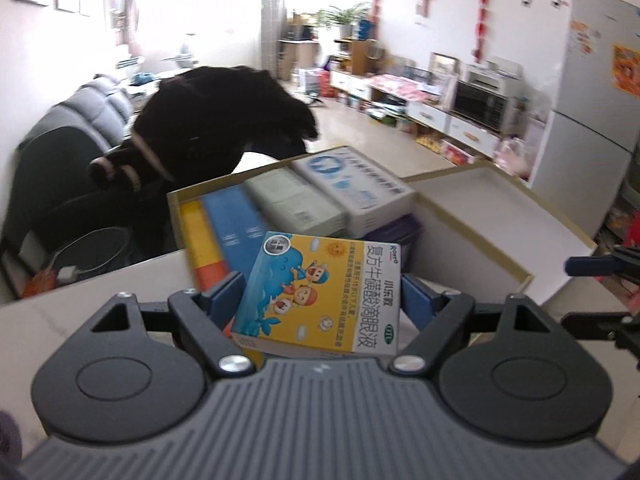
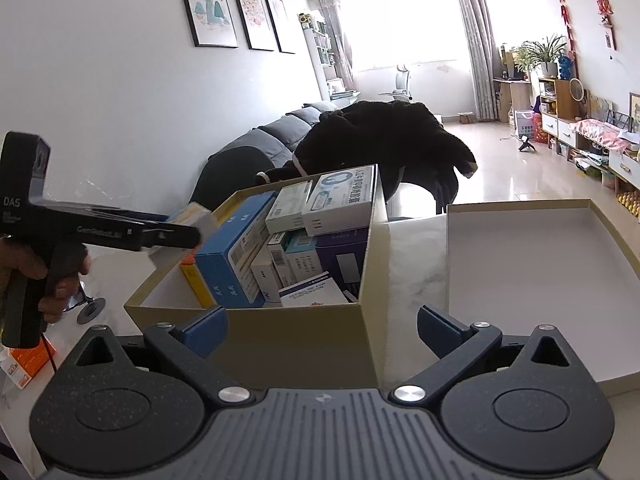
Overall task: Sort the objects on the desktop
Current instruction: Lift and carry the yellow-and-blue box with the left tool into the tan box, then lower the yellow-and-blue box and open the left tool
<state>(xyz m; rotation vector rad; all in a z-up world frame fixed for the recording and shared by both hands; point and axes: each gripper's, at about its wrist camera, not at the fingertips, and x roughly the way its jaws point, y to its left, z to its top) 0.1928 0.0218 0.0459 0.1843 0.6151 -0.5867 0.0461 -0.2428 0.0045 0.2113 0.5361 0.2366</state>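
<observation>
My left gripper (image 1: 320, 300) is shut on a yellow and blue eye-drop carton (image 1: 320, 292), its blue pads pressing both sides. It hangs just before the beige storage box (image 1: 176, 200), which is packed with several upright medicine cartons (image 1: 340, 188). In the right wrist view the same gripper (image 2: 188, 236) holds the carton (image 2: 192, 216) over the left rim of the storage box (image 2: 280, 344). My right gripper (image 2: 322, 332) stands open near the box's front corner, its pads touching nothing.
The box's lid (image 2: 520, 280) lies upturned on the white table to the right. A black garment (image 2: 384, 140) hangs over a chair behind the box. An orange packet (image 2: 20, 368) and a small round thing (image 2: 90, 308) lie at the table's left. A hand (image 2: 60, 292) grips the left handle.
</observation>
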